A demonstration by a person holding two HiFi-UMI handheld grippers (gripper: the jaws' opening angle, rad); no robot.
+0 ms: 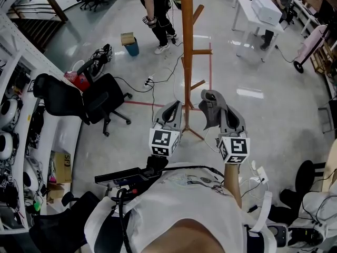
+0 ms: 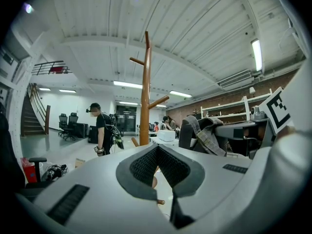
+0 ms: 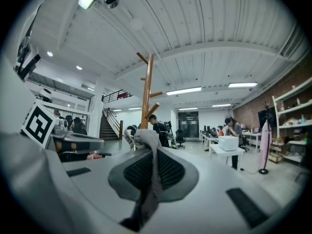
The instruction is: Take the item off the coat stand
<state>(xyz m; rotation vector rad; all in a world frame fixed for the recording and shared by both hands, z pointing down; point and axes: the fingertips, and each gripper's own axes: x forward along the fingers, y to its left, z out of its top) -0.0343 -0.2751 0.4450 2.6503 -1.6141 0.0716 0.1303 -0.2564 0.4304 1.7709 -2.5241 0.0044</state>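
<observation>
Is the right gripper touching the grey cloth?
Touching. The right gripper view shows the right gripper shut on the grey cloth: the cloth runs pinched between its jaws, with a bunch of it sticking out past their tips.

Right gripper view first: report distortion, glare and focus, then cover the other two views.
Right gripper view: strong fisheye, black corners; ceiling lights blown out; the grey garment in the right gripper looks soft, the coat stand sharper. Left gripper view: same bowing and dark corners, bright light strips. Head view: milder warping, white glare on the glossy floor.
</observation>
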